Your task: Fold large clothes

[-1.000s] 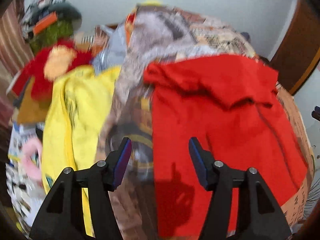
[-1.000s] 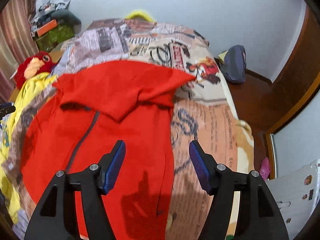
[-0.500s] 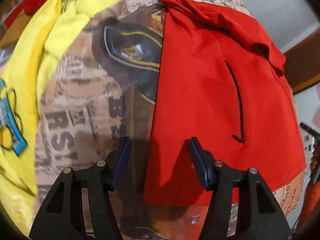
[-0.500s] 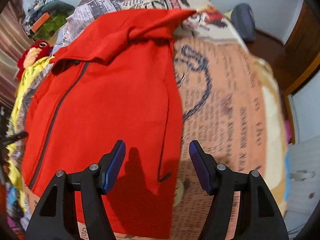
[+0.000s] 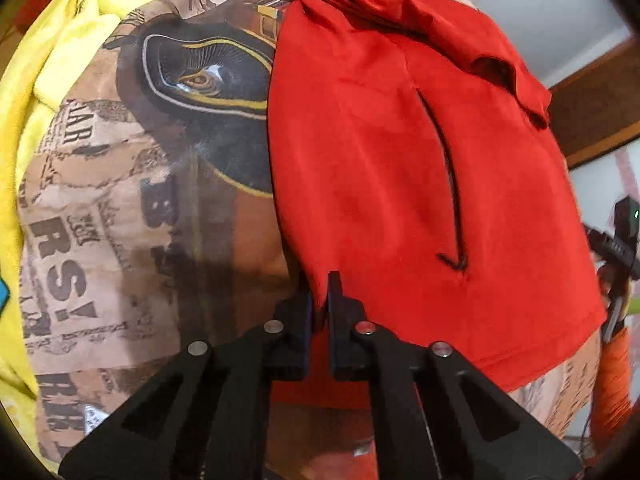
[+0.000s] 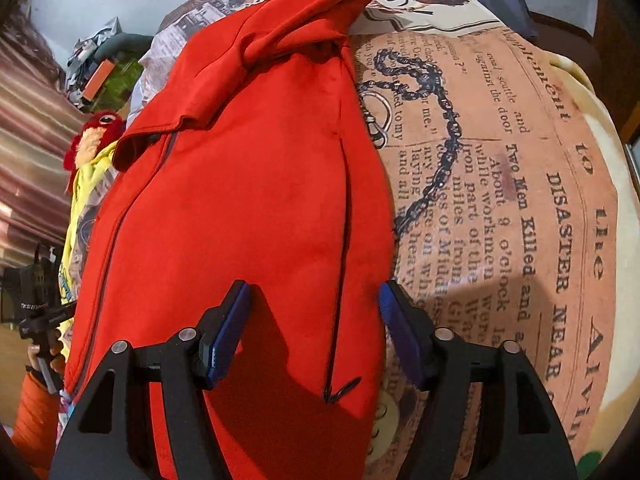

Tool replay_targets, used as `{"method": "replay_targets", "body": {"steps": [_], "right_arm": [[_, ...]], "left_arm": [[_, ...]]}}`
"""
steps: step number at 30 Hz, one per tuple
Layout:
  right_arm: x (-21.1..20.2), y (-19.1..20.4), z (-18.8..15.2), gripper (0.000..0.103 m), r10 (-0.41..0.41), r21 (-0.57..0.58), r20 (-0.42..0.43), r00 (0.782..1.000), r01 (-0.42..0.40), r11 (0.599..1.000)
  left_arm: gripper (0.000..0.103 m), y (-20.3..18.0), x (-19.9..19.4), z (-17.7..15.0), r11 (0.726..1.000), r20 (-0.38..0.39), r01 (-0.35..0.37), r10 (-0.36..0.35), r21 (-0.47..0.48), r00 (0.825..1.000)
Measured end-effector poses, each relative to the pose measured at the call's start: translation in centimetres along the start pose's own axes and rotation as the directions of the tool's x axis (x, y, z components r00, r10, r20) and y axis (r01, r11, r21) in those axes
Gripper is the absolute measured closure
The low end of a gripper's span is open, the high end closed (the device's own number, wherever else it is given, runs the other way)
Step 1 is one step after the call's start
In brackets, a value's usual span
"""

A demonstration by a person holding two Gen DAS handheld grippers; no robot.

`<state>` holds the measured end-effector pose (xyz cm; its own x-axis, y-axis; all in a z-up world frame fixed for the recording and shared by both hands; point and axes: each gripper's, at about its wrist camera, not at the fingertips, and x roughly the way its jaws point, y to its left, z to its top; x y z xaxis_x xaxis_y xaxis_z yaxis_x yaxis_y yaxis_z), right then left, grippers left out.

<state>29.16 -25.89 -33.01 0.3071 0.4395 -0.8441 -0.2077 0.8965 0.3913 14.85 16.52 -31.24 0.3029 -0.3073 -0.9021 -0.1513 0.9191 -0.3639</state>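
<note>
since half a second ago the left hand-held gripper (image 5: 319, 300) has pinched shut on the soft, light red jacket (image 5: 400, 168) hem corner; the right hand-held gripper (image 6: 314, 332) gapes wide, empty, over the opposite corner.

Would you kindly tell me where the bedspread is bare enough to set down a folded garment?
Right of the red jacket, the newsprint bedspread lies bare out to its far edge. A narrower strip runs between the jacket and the yellow garment. The bed's far-left side is crowded around the red plush toy.
</note>
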Motion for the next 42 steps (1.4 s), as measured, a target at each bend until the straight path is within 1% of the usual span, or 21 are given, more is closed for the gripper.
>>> {"method": "replay_targets", "body": {"steps": [2,3,4,5,6,7,11,13,18,22,25,28,30,31,34,35,37,39,40,41,42], "right_arm": [[-0.2,0.5,-0.2,0.052,0.0,-0.02,0.008,1.0,0.0,1.0],[-0.3,0.9,-0.3,0.062,-0.011,-0.033,0.012,1.0,0.011,0.999],[-0.5,1.2,-0.3,0.074,-0.017,-0.038,0.012,1.0,0.017,0.999],[-0.5,1.3,-0.1,0.08,-0.014,-0.029,0.007,1.0,0.014,0.999],[-0.5,1.5,0.1,0.089,-0.013,-0.024,0.004,1.0,0.013,1.0],[-0.6,1.7,0.2,0.092,-0.017,-0.025,0.004,1.0,0.017,1.0],[-1.5,2.6,0.9,0.094,-0.046,-0.061,0.045,0.998,0.049,0.997],[-2.6,3.3,1.5,0.094,-0.027,-0.081,0.08,0.996,0.034,0.996],[-4.6,4.5,3.5,0.095,-0.014,-0.124,0.163,0.987,0.034,0.992],[-5.5,5.0,6.2,0.095,0.014,-0.138,0.204,0.979,0.015,0.99],[-5.6,5.8,8.3,0.095,-0.001,-0.171,0.235,0.972,0.043,0.984],[-5.8,6.1,10.5,0.095,-0.022,-0.182,0.267,0.963,0.073,0.981],[-5.7,6.1,12.6,0.095,-0.036,-0.171,0.289,0.957,0.088,0.981],[-5.6,5.9,13.9,0.095,-0.032,-0.159,0.295,0.955,0.082,0.984],[-4.8,5.6,16.5,0.095,-0.041,-0.131,0.3,0.953,0.084,0.988],[-4.0,5.4,17.7,0.095,-0.052,-0.121,0.295,0.954,0.092,0.988],[-2.5,4.9,19.6,0.095,-0.057,-0.085,0.275,0.96,0.083,0.993],[-0.7,3.3,21.2,0.095,-0.031,-0.002,0.242,0.97,0.032,0.999],[0.0,2.6,21.7,0.094,-0.022,0.038,0.231,0.973,0.014,0.999],[1.3,1.6,22.3,0.094,-0.007,0.091,0.211,0.978,-0.012,0.996],[2.3,0.8,22.5,0.093,0.011,0.127,0.194,0.981,-0.037,0.991]], "left_arm": [[0.099,-0.6,-0.1,0.3,1.0,0.013,-0.004,0.004,0.008,1.0],[0.099,-1.0,-0.2,0.6,1.0,0.022,0.002,-0.003,0.009,1.0],[0.099,-1.4,-0.5,0.7,1.0,0.034,0.014,-0.014,0.009,0.999],[0.099,-1.8,-0.7,1.0,1.0,0.045,0.021,-0.022,0.011,0.999],[0.099,-2.3,-1.2,1.1,0.999,0.061,0.032,-0.033,0.015,0.998],[0.099,-2.6,-1.7,1.4,0.999,0.073,0.044,-0.045,0.019,0.996],[0.1,-4.6,-5.0,2.7,0.995,0.161,0.083,-0.092,0.063,0.983],[0.1,-5.7,-6.8,3.6,0.989,0.206,0.112,-0.13,0.098,0.97],[0.1,-7.0,-10.2,7.2,0.98,0.289,0.137,-0.175,0.147,0.941],[0.1,-7.0,-11.3,11.1,0.975,0.343,0.157,-0.203,0.159,0.917],[0.1,-7.5,-11.1,14.4,0.975,0.359,0.152,-0.202,0.164,0.911],[0.1,-7.8,-10.6,17.2,0.979,0.374,0.13,-0.182,0.158,0.909],[0.1,-7.7,-10.2,19.1,0.982,0.39,0.114,-0.164,0.148,0.906],[0.1,-7.5,-9.9,20.5,0.986,0.407,0.099,-0.146,0.133,0.902],[0.1,-6.0,-8.7,23.7,0.991,0.434,0.109,-0.129,0.071,0.892],[0.1,-5.3,-8.1,24.9,0.994,0.438,0.106,-0.112,0.038,0.892],[0.1,-3.9,-6.6,27.1,0.997,0.445,0.07,-0.05,-0.027,0.894],[0.1,-2.4,-4.7,28.8,0.997,0.458,-0.001,0.034,-0.073,0.888],[0.1,-1.4,-3.3,29.6,0.994,0.445,-0.04,0.083,-0.106,0.892],[0.1,-0.3,-1.6,30.4,0.987,0.411,-0.072,0.125,-0.142,0.903],[0.1,0.8,0.1,30.9,0.982,0.368,-0.08,0.139,-0.172,0.919]]}}
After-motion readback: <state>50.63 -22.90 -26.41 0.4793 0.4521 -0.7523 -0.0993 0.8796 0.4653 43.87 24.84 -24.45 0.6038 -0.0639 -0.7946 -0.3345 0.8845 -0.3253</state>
